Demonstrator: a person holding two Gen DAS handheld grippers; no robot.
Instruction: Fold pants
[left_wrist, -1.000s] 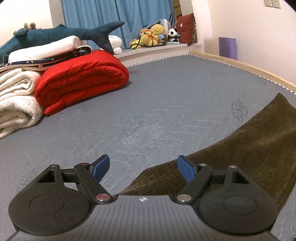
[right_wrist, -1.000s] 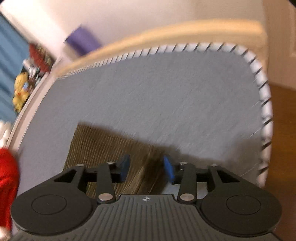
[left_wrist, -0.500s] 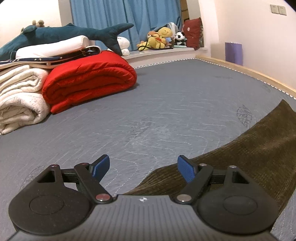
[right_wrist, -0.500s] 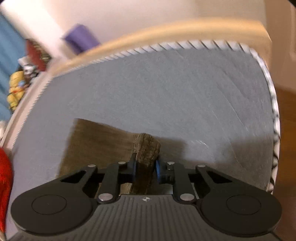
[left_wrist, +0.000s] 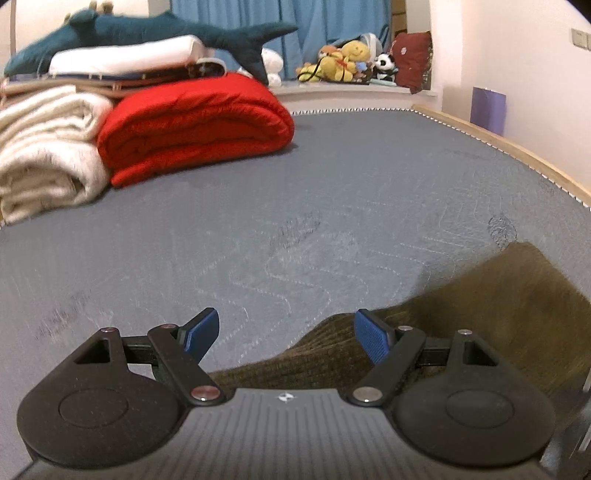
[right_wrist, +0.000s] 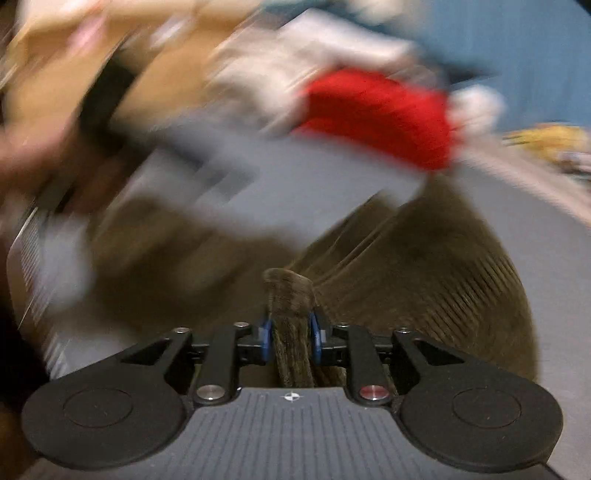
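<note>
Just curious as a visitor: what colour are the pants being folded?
Dark olive-brown, with fine corduroy ribbing. The pants show best in the right wrist view.

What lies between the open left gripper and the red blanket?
Only bare grey mattress lies between the left gripper and the red blanket, as the left wrist view shows.

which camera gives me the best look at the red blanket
The left wrist view. There the red blanket is sharp, folded on the bed beside the cream blankets. The right wrist view shows it only as a motion-blurred red patch.
</note>
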